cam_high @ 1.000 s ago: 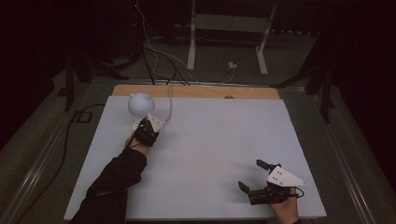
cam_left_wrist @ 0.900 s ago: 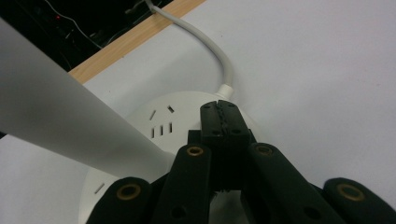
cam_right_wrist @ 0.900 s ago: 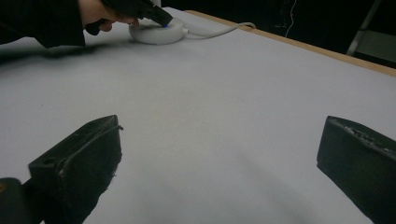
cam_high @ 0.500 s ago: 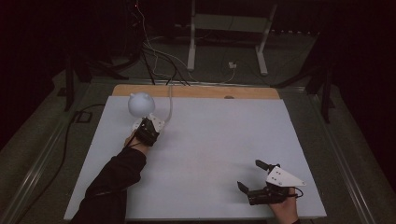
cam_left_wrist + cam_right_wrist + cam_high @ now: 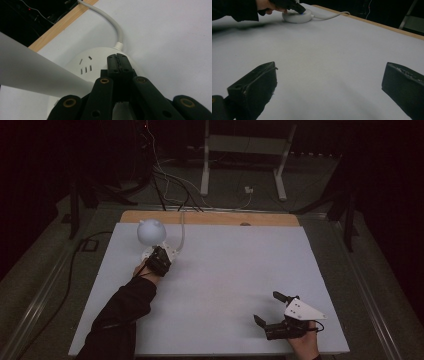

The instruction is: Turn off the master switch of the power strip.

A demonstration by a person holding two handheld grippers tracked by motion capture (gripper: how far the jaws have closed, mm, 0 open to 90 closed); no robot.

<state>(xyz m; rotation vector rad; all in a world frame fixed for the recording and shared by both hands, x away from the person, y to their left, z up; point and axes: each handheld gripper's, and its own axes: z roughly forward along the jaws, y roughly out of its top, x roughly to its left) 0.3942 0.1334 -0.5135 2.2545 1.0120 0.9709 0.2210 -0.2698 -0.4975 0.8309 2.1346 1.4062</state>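
The right gripper [image 5: 272, 310] has shifted very slightly toward the table's near edge

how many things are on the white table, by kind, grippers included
Round white socket base with its white cable: 1
White lamp globe above the base: 1
Handheld grippers: 2, left gripper with fingers pressed together on the base, right gripper with fingers apart over the bare table
Total: 4
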